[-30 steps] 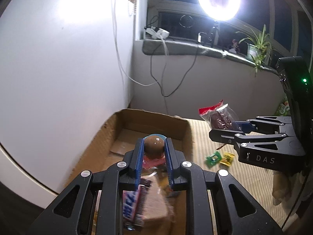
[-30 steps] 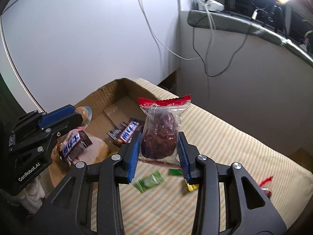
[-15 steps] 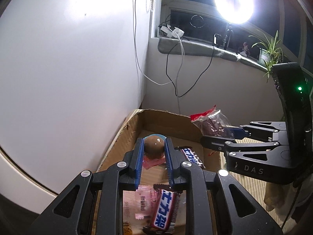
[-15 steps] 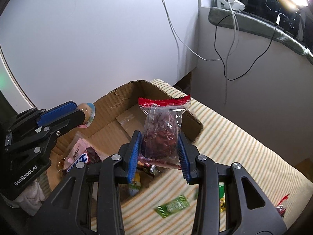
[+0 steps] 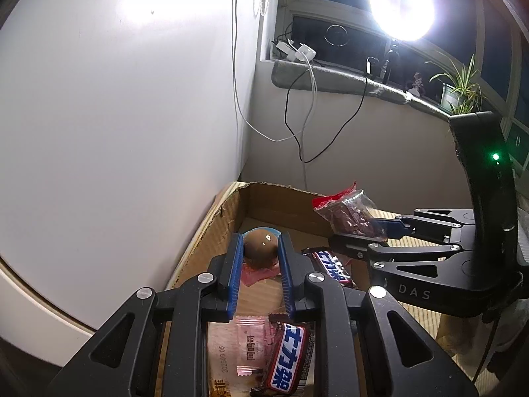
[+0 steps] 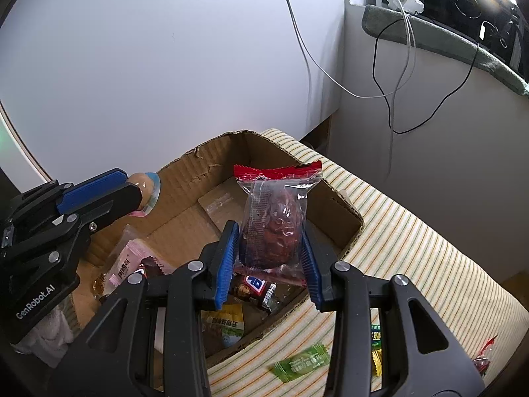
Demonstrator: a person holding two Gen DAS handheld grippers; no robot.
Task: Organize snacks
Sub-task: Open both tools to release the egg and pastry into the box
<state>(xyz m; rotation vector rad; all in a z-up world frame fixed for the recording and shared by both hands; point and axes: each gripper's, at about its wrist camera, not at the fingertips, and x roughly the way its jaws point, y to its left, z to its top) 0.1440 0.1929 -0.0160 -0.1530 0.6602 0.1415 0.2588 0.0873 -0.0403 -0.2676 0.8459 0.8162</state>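
Note:
An open cardboard box [image 5: 284,198] [image 6: 264,145] sits on a striped cloth and holds several wrapped snacks, among them chocolate bars [image 5: 287,354] [image 6: 254,286] and a pink packet [image 6: 124,266]. My left gripper [image 5: 259,248] [image 6: 139,190] is shut on a small brown jelly cup [image 5: 259,246] [image 6: 147,187] above the box's left side. Over the box's right part, my right gripper [image 6: 269,248] [image 5: 360,230] is shut on a clear packet of dark red fruit with a red top seal [image 6: 276,221] [image 5: 347,213].
Loose candies lie on the striped cloth outside the box: a green one [image 6: 301,362], a yellow one [image 6: 375,360] and a red one [image 6: 482,360]. A white wall stands close behind the box. Cables [image 5: 297,125] hang from a windowsill with a ring light [image 5: 400,11] and a plant [image 5: 459,89].
Both grippers have moved left with their snacks, from near the box's right edge and the cloth to over the box's inside. Neither grip has changed.

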